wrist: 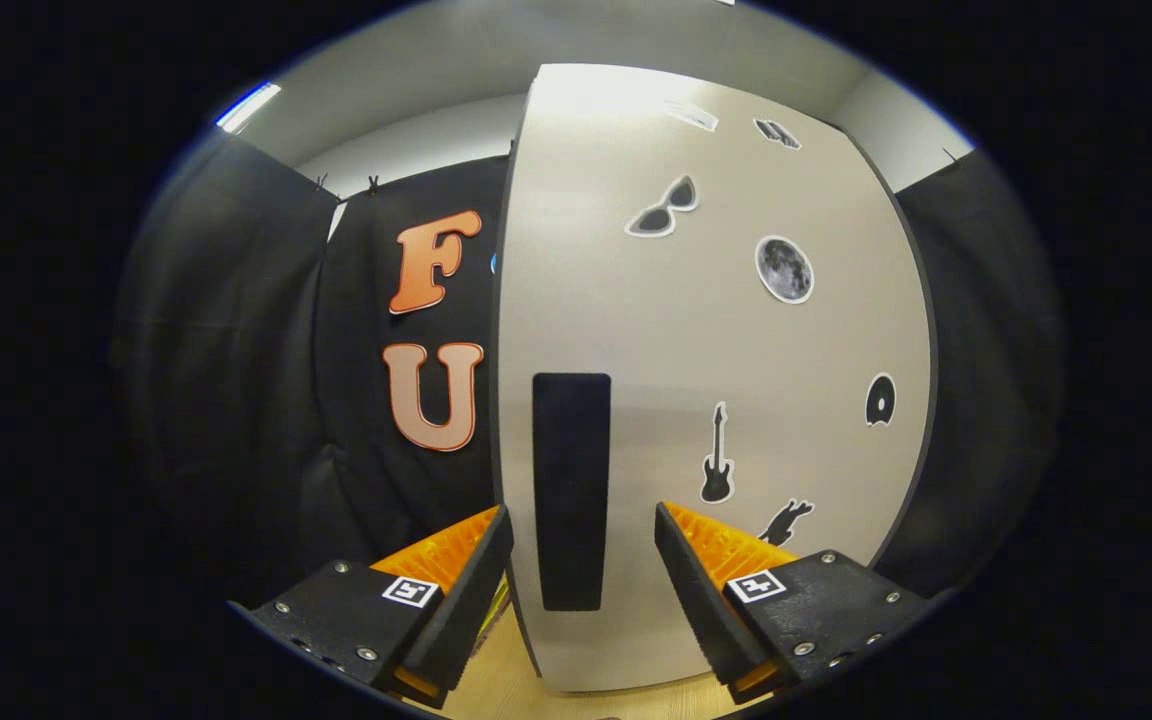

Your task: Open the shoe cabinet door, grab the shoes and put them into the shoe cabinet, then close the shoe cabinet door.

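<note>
Wood floor (496,670) is lying under the cabinet door (716,340); hand-held gripper (583,535) is gaping wide, flanking its dark handle (570,480).

Smooth door, soft cloth, ribbed fingers

The shoe cabinet door (736,380) looks like a smooth, flat board with a matt pale face that shines a little near the top. The long dark handle (571,490) on it looks matt and a bit fuzzy. The stickers (784,268) look flat, like paper. The wall (236,350) is soft cloth with folds. The floor (506,670) looks like pale wood. The gripper (583,525) is wide apart around the handle; its fingers (726,545) have ribbed pads, on matt hard plastic with shiny metal screws.
</note>
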Motion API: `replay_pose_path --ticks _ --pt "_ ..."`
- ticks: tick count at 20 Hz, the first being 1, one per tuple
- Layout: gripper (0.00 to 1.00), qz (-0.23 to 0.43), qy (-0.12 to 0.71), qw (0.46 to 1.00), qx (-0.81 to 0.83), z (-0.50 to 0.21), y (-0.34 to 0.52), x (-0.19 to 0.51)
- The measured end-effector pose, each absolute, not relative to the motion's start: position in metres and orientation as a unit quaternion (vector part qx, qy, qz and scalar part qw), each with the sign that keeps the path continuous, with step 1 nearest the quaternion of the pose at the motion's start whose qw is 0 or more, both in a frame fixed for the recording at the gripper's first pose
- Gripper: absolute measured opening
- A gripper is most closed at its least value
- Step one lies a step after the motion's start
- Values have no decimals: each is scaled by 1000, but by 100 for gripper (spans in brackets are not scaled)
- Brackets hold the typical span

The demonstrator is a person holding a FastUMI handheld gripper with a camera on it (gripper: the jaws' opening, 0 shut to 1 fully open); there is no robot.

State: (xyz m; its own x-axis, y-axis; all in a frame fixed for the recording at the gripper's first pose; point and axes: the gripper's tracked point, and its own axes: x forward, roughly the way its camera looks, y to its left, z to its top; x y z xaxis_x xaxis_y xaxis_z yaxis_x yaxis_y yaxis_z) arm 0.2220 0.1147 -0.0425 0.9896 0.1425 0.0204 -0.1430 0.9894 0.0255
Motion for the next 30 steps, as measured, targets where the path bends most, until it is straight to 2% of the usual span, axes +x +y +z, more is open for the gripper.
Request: replay_pose_path --ticks 6,20,30 --pt "90 67 -20 997 24 -23 97 164" --pt "90 -15 -27 999 35 -16 6 20" --pt "91 -13 -16 999 26 -28 2 -36"
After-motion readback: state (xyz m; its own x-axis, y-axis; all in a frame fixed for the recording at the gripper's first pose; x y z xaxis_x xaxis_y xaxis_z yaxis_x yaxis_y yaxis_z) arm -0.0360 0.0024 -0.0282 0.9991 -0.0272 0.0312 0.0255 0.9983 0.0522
